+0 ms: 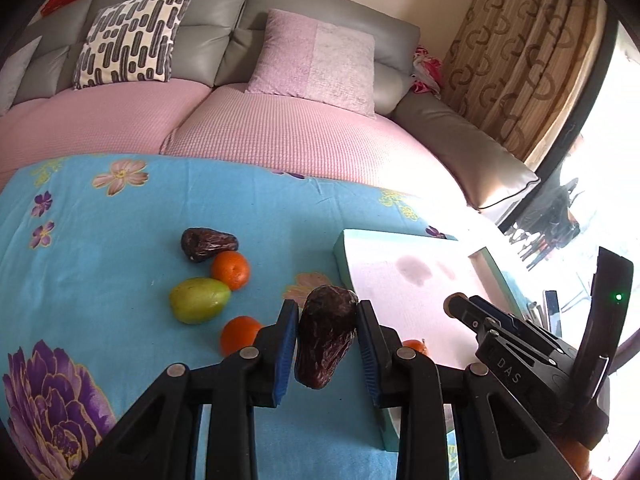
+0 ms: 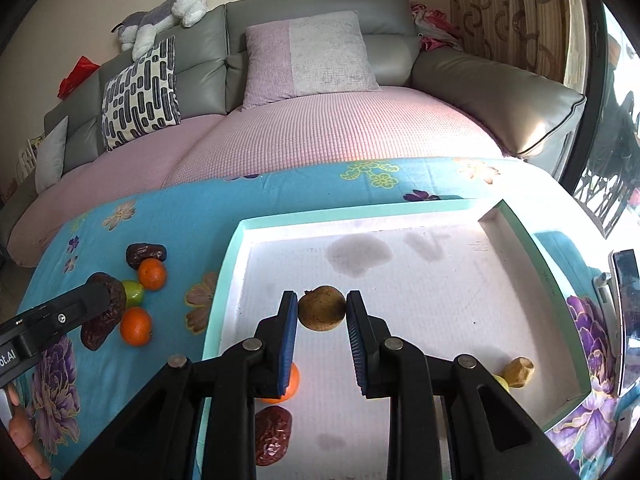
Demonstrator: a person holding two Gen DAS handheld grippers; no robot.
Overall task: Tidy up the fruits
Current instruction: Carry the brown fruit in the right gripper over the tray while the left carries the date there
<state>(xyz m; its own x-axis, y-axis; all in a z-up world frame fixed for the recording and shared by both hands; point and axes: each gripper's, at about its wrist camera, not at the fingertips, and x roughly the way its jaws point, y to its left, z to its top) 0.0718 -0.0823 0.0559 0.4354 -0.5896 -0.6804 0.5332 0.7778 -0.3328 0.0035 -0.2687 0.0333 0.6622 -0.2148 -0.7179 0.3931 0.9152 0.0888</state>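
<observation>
My left gripper (image 1: 327, 312) is shut on a dark wrinkled date (image 1: 326, 340), held upright above the blue floral cloth (image 1: 120, 232). Left of it lie another date (image 1: 208, 243), two oranges (image 1: 230, 270) (image 1: 240, 334) and a green fruit (image 1: 199, 300). In the right wrist view my right gripper (image 2: 322, 304) is shut on a round brown fruit (image 2: 322, 309) over the white tray (image 2: 440, 288). The tray holds an orange (image 2: 291, 384), a date (image 2: 272, 434) and a tan piece (image 2: 519, 372); the right gripper's fingers partly hide the orange and date.
A teal rim (image 2: 230, 264) runs round the tray. A grey sofa (image 2: 320, 132) with a pink cover and cushions stands just behind the table. A phone (image 2: 628, 312) stands at the table's right edge. A person's fingers (image 2: 24, 432) show at lower left.
</observation>
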